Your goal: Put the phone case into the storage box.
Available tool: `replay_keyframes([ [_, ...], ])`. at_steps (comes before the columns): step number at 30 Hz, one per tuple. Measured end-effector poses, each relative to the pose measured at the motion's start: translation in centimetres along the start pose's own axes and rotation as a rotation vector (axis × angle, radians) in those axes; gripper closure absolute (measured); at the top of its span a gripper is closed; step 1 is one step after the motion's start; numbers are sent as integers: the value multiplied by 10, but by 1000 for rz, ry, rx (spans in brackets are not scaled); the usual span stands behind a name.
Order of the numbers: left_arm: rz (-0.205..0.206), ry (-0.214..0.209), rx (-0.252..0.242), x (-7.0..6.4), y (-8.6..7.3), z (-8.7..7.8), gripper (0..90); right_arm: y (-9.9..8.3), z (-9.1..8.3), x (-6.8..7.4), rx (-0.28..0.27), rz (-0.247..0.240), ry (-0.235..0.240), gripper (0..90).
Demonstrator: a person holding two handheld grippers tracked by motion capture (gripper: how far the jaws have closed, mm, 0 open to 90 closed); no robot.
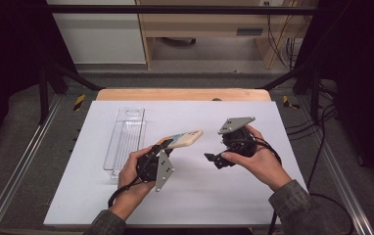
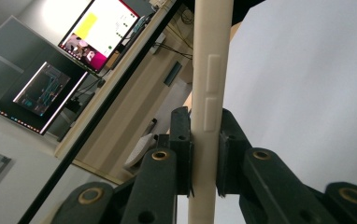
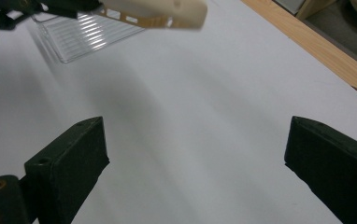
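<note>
A cream phone case [image 1: 184,138] with a printed back hangs above the white table top, held by one end in my left gripper [image 1: 165,145]. Seen edge-on in the left gripper view, the case [image 2: 210,88] stands between the two black jaws, which press on both its sides; its side button covers show. My right gripper [image 1: 213,159] sits to the right of the case, apart from it, jaws wide open over bare table [image 3: 200,140]. In the right gripper view the case [image 3: 162,11] floats at the top, with the left gripper's jaws at the top left corner.
A clear plastic tray [image 1: 125,139] lies lengthwise on the left part of the white sheet [image 1: 199,196]; it shows again as a ribbed tray [image 3: 88,37] in the right gripper view. The wooden table edge [image 1: 182,94] runs along the back. Black frame rails flank both sides.
</note>
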State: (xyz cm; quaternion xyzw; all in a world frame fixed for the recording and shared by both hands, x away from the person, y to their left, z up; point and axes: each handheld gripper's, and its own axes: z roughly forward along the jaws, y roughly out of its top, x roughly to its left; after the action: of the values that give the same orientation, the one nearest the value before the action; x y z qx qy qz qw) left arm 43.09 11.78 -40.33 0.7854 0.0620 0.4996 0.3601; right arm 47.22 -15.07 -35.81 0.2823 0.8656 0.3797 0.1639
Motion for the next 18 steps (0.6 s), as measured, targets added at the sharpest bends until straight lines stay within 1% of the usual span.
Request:
replay_keyframes([
  [2,-18,-1,-3,4,-1,-2,791,-6,1,1,-13,4,-11,60],
  [4,-31,-3,-4,9,-2,-4,791,-13,3,2,-26,18,-17,60],
  [6,-54,-4,-10,13,-3,-6,791,-19,4,2,-43,36,-23,59],
  [8,-73,-3,-11,18,-5,-8,791,-25,6,3,-57,36,-43,59],
  [10,-71,8,-7,21,-8,-9,791,-30,6,3,-82,31,-67,61],
  [11,-68,12,-2,23,-9,-9,791,-32,7,3,-88,37,-85,66],
  [15,-79,19,5,28,-14,-12,791,-42,7,1,-124,66,-109,67],
  [18,-79,29,10,31,-16,-15,791,-52,5,-3,-158,105,-147,86],
])
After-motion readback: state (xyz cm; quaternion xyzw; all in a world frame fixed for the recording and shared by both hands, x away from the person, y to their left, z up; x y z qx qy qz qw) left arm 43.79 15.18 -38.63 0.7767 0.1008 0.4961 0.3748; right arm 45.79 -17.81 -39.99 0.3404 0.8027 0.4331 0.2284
